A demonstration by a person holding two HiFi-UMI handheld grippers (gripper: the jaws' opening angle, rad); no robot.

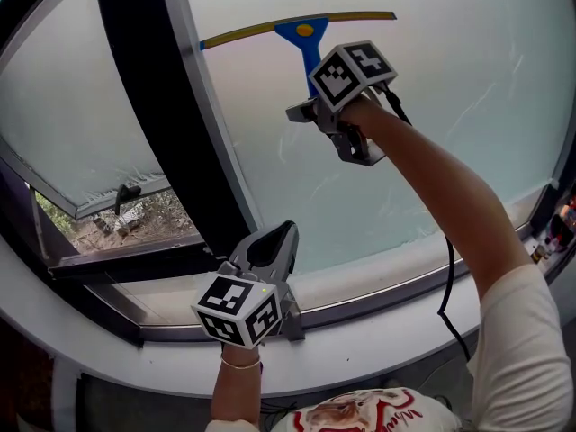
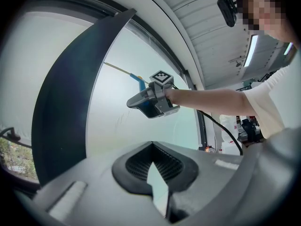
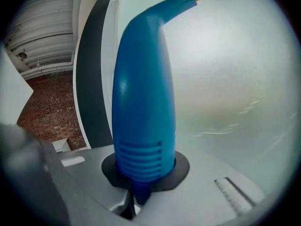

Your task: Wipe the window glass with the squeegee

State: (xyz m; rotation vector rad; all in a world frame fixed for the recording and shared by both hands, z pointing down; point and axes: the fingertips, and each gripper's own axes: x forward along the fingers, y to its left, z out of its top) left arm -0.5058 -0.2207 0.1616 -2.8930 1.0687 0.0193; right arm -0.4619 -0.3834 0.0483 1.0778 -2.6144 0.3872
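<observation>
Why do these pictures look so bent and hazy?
Head view: the window frame bows, likely a wide-lens effect, and the window glass is evenly milky bright. Left gripper view: dark rounded corners; the left gripper looks soft close to the lens. Right gripper view: the squeegee looms huge up close, with pale washed-out glass behind it.

Tallied one squeegee (image 1: 306, 32) at 12 o'clock, two grippers, right gripper (image 1: 306, 111) at 1 and left gripper (image 1: 270, 246) at 6, one dark window post (image 1: 171, 106) at 10, one black cable (image 1: 447, 277) at 4.
</observation>
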